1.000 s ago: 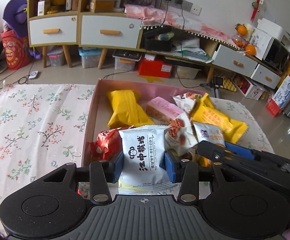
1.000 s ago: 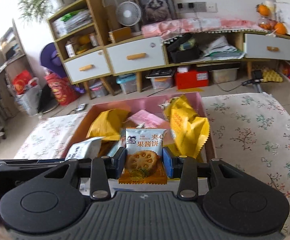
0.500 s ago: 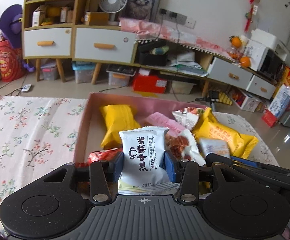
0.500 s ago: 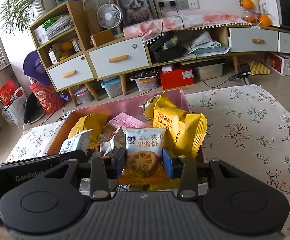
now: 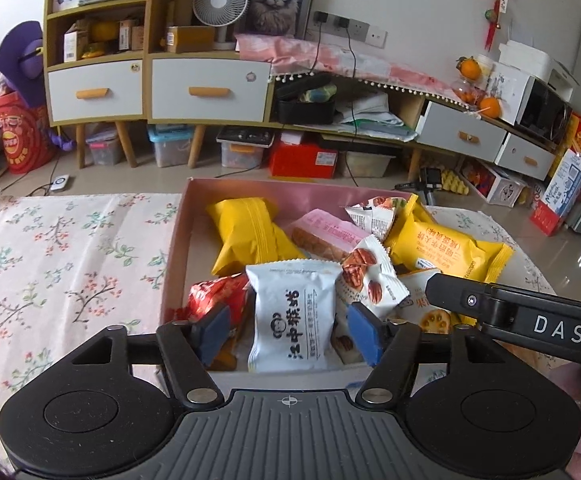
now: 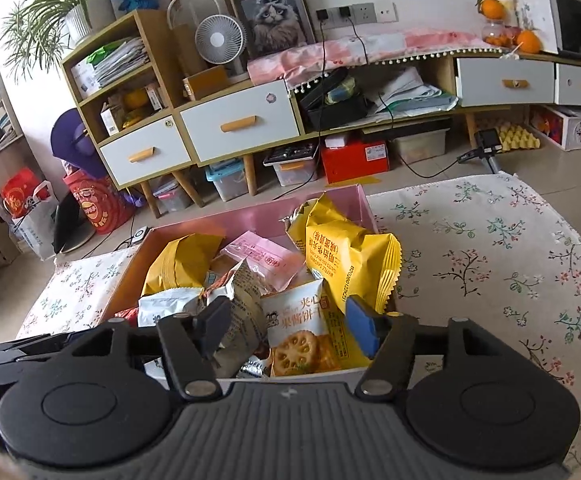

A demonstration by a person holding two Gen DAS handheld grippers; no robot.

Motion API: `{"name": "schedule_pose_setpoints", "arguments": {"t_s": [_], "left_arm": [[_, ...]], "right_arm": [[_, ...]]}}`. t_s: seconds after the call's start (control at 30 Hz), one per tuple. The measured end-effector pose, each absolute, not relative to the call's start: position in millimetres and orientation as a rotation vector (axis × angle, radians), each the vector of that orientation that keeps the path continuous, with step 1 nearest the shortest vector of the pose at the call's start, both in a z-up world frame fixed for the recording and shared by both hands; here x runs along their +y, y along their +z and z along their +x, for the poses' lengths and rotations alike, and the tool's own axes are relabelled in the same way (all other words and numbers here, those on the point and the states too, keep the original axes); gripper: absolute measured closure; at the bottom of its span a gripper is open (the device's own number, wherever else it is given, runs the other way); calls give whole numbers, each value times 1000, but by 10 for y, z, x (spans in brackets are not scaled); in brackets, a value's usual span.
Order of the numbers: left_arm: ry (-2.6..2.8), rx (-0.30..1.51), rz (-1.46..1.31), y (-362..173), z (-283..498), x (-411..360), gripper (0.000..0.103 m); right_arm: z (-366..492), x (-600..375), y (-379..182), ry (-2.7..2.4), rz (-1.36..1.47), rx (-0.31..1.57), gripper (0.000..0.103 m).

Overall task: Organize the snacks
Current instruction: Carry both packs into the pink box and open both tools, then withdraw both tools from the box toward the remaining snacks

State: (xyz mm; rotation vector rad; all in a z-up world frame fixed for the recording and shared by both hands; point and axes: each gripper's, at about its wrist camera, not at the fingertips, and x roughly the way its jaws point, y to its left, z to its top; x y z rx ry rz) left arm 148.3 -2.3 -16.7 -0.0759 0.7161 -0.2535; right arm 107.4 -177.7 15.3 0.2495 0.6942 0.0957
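A pink box [image 5: 290, 190] full of snack packets sits on a floral cloth. My left gripper [image 5: 290, 332] is open; a white packet with a monkey logo [image 5: 292, 316] stands between its spread blue pads, touching neither, at the box's near edge. My right gripper [image 6: 286, 330] is open too; an orange-and-white biscuit packet [image 6: 302, 332] lies in the box [image 6: 258, 216] between its pads. Yellow packets [image 5: 246, 236], a pink packet [image 5: 322, 236] and a red packet [image 5: 214, 300] lie around them. The right gripper's arm [image 5: 522, 316] crosses the left view.
The floral cloth [image 5: 62, 260] spreads left of the box and, in the right wrist view, to its right [image 6: 490, 248]. Behind stand cabinets with drawers [image 5: 206, 88], a fan [image 5: 220, 0] and floor clutter.
Both grippers have opened and let go of their packets, which now rest in the box. Both grippers have pulled back slightly.
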Motion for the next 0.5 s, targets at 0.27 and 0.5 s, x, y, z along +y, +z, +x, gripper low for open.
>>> {"name": "schedule_pose_setpoints", "arguments": {"t_s": [0.27,0.5], "left_arm": [[-222,733,11,-57,1218,22,24],[-196,770,19,-8,979,185,15]], "right_arm": [[924,-1792,243,119,185,700,28],[760,-1783,340,150,139,719,14]]}}
